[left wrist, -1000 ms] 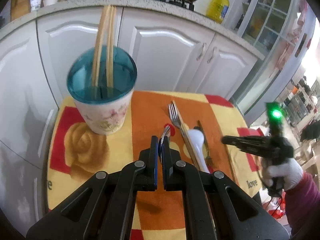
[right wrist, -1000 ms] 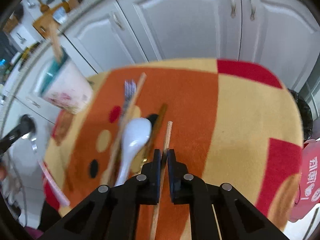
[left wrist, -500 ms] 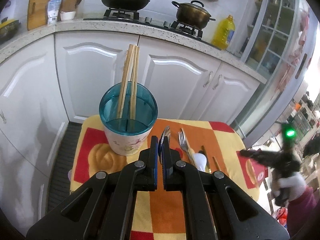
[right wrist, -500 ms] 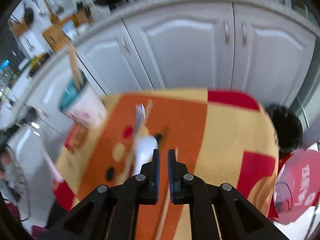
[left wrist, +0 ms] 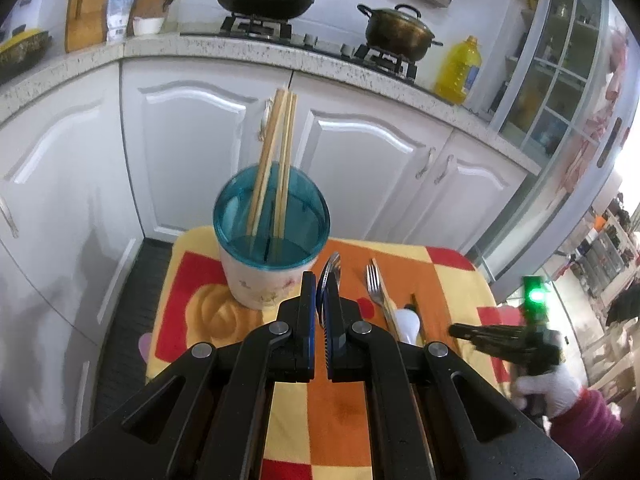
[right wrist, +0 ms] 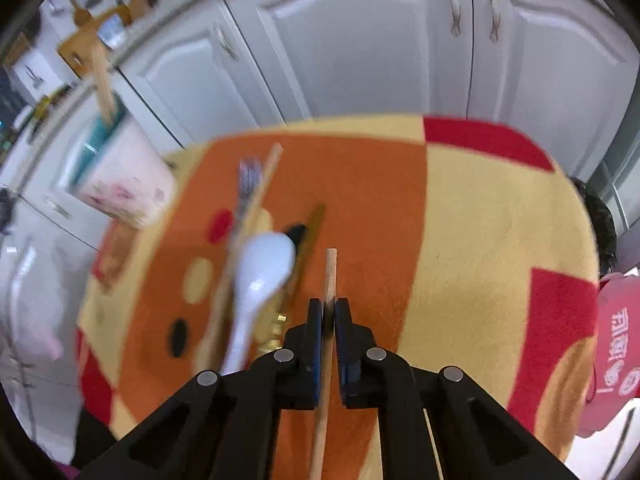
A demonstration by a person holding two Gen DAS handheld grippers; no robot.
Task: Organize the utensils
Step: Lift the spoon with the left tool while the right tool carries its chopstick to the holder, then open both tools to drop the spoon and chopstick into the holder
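Right now my right tongs point(right wrist: 328, 312) clamp a wooden chopstick point(right wrist: 329, 276) above the checkered surface point(right wrist: 480, 240), just beside the white spoon point(right wrist: 260, 276) and fork point(right wrist: 249, 180), my left tongs point(left wrist: 320, 304) clenched on a metal spoon point(left wrist: 330, 268) near the teal-rimmed utensil cup point(left wrist: 268, 280) holding chopsticks point(left wrist: 276, 160).

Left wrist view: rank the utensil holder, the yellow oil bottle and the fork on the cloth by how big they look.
1. utensil holder, clearly largest, though also nearest.
2. yellow oil bottle, but it stands far back on the counter, so its true rank is unsure.
3. fork, thinnest and partly overlapped.
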